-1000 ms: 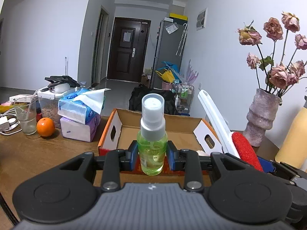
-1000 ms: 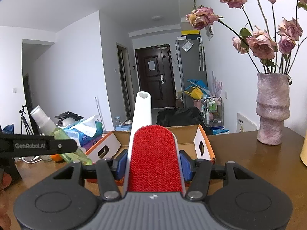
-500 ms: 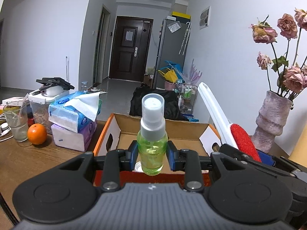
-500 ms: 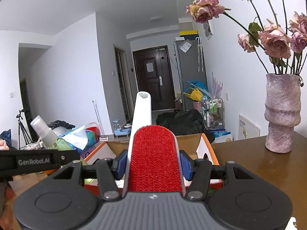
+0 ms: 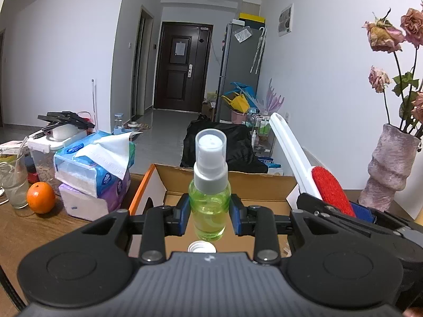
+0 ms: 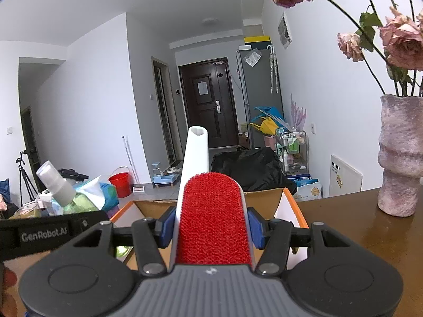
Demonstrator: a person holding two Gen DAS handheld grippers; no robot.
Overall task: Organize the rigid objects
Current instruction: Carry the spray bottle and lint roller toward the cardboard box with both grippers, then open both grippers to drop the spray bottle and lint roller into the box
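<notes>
My left gripper (image 5: 209,218) is shut on a small green spray bottle (image 5: 210,206) with a white cap, held upright over the near edge of an open cardboard box (image 5: 230,182) with orange sides. A white cap-like object (image 5: 201,247) lies on the box floor below the bottle. My right gripper (image 6: 211,228) is shut on a lint brush (image 6: 212,216) with a red pad and a white handle that points forward over the same box (image 6: 286,206). In the left wrist view the brush (image 5: 327,190) shows at the right. The spray bottle (image 6: 66,192) shows at the left in the right wrist view.
Tissue packs (image 5: 92,169), an orange (image 5: 41,197), a glass (image 5: 13,182) and a lidded container (image 5: 53,148) stand on the wooden table left of the box. A pink vase (image 6: 400,155) of dried roses stands at the right. Beyond the table is a hallway with a black bag (image 5: 232,145).
Both grippers have moved forward with their objects toward and over the box; the box now fills more of the view and the bottle hangs above its inside.
</notes>
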